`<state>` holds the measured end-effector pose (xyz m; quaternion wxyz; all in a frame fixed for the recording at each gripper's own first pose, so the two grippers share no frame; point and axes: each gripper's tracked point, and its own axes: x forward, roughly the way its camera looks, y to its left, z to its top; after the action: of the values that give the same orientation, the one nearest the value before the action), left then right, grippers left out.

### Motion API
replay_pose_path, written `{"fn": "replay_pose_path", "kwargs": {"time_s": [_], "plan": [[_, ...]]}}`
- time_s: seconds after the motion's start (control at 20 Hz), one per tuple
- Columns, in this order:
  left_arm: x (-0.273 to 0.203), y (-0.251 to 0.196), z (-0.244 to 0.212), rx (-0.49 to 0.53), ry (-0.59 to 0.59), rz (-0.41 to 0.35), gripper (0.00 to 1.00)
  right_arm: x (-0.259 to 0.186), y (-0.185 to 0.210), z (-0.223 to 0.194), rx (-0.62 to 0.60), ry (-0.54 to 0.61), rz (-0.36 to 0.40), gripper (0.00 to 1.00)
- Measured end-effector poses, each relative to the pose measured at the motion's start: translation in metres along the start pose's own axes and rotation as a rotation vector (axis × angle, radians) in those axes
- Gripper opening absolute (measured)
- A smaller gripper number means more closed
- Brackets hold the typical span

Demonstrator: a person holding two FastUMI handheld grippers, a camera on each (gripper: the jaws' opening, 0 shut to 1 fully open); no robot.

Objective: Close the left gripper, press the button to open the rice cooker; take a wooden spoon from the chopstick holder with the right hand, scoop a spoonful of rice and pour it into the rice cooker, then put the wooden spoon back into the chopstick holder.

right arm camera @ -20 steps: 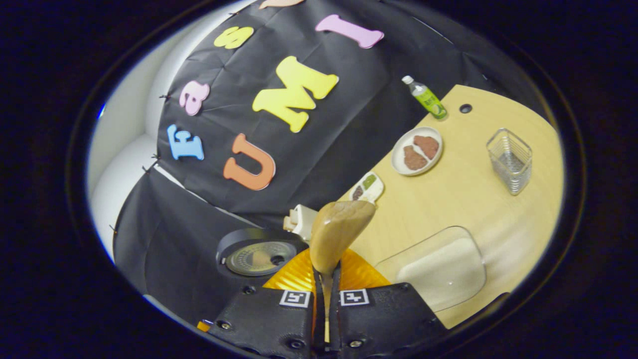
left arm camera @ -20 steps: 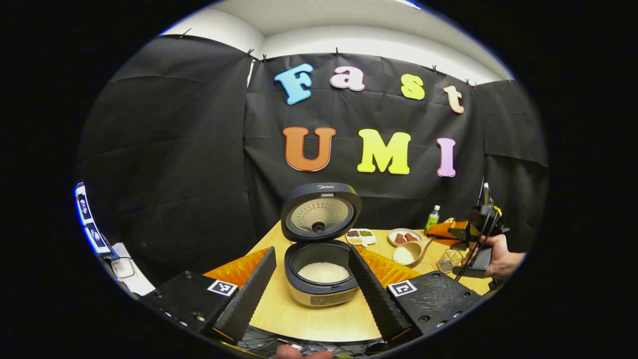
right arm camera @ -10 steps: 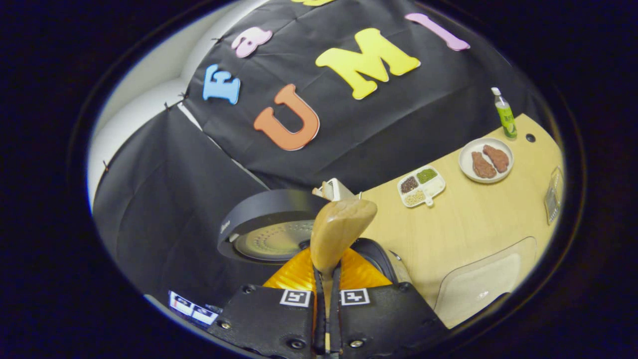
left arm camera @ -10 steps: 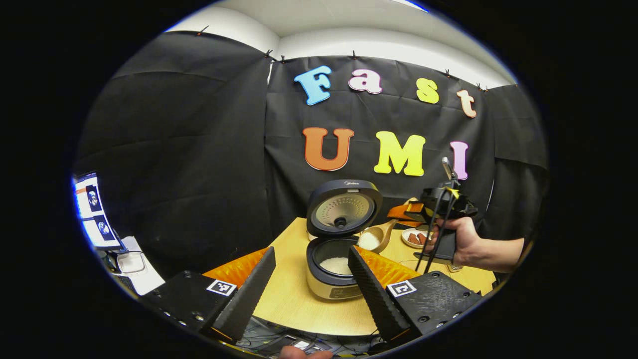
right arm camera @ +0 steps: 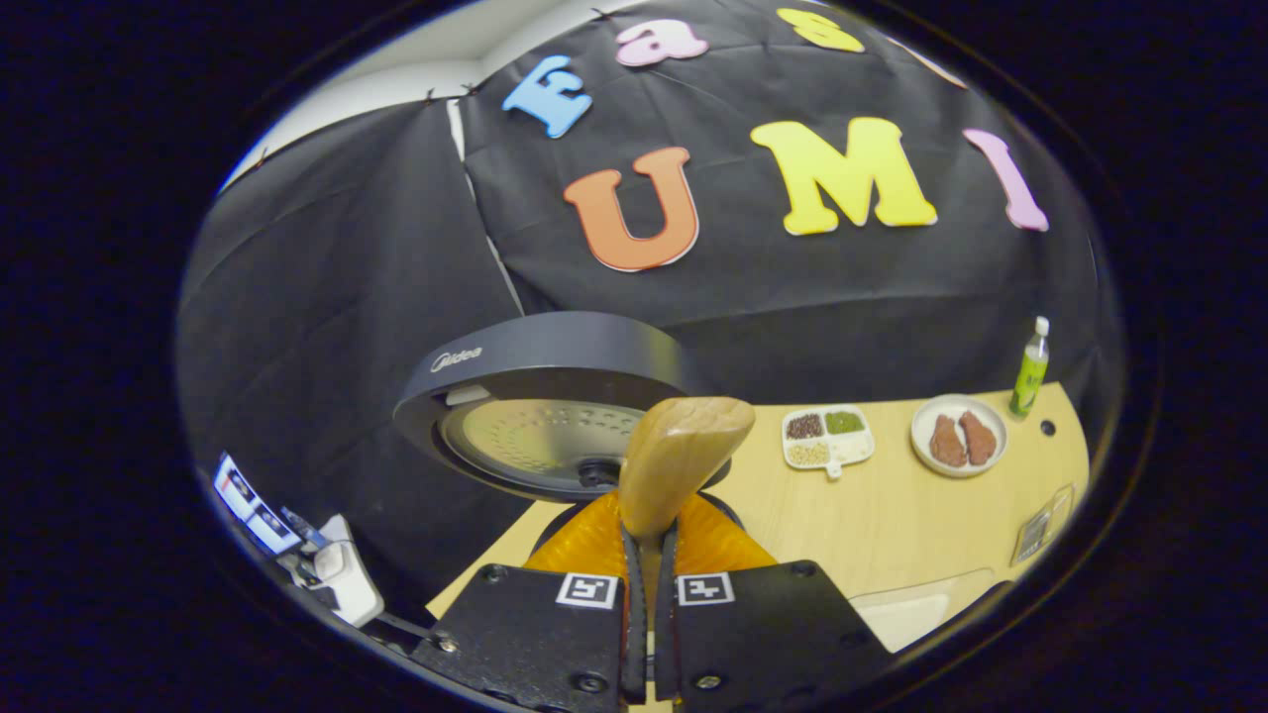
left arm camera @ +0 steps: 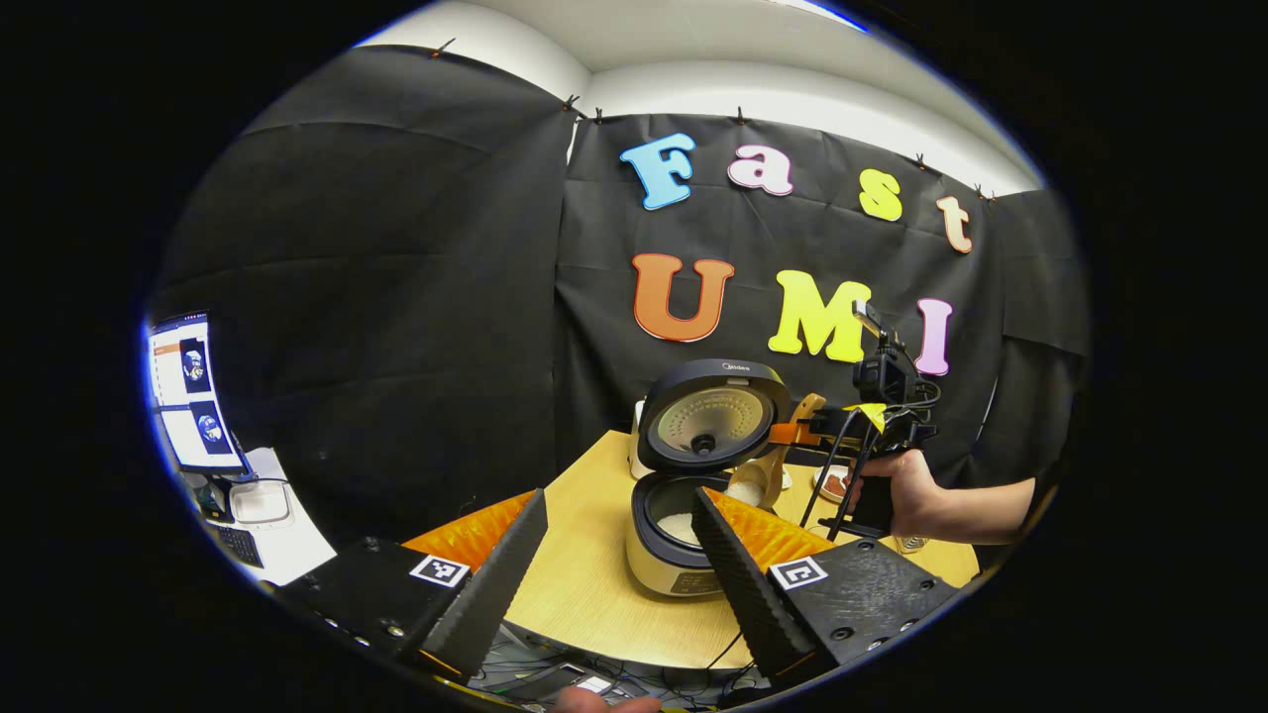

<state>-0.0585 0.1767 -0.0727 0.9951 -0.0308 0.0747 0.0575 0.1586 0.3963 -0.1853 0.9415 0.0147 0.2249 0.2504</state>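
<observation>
The right tool (right arm camera: 649, 594) has carried the wooden spoon (right arm camera: 682, 458) across the bench (right arm camera: 892, 515) from the rice tray side to the rice cooker (left arm camera: 684, 535). A second ago the spoon bowl was low by the tray; now, in the left gripper view, it hangs just over the open pot at about 2 o'clock from it, touching nothing I can see. The spoon bowl is now tipped, and rice (left arm camera: 741, 492) shows at its lip. I think the pouring step is starting, so the scoop part is done.

The right tool is clenched on the spoon handle, with both fingers pressed on it. The left tool (left arm camera: 619, 564) is spread wide and holds nothing. It waits low, in front of the cooker.

The cooker lid (left arm camera: 715, 414) stands up and open, with its shiny inside facing us. The pot is dark inside, and there is white rice (left arm camera: 679, 528) at the bottom. The spoon is pale wood with a round, smooth back.

In the right gripper view, a small dish of beans (right arm camera: 827, 438) sits at 3 o'clock from the spoon. A plate (right arm camera: 959, 436) and a green bottle (right arm camera: 1030, 368) sit farther out the same way.
</observation>
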Motion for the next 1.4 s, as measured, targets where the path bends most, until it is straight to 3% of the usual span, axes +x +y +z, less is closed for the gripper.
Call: {"fn": "replay_pose_path", "kwargs": {"time_s": [0.45, 0.7, 1.05, 1.4], "plan": [[0.002, 0.003, 0.005, -0.014, -0.018, -0.001, 0.95, -0.005, 0.029, 0.021, -0.403, -0.107, -0.029, 0.09], [0.000, 0.008, 0.005, -0.022, -0.023, 0.011, 0.95, -0.007, 0.039, 0.023, -0.539, -0.126, -0.044, 0.09], [-0.004, 0.007, 0.009, -0.026, -0.038, 0.016, 0.95, -0.019, 0.038, 0.025, -0.501, -0.115, -0.027, 0.08], [0.006, -0.022, 0.016, 0.017, -0.036, -0.045, 0.95, -0.063, 0.009, 0.042, -0.278, -0.087, 0.033, 0.08]]}}
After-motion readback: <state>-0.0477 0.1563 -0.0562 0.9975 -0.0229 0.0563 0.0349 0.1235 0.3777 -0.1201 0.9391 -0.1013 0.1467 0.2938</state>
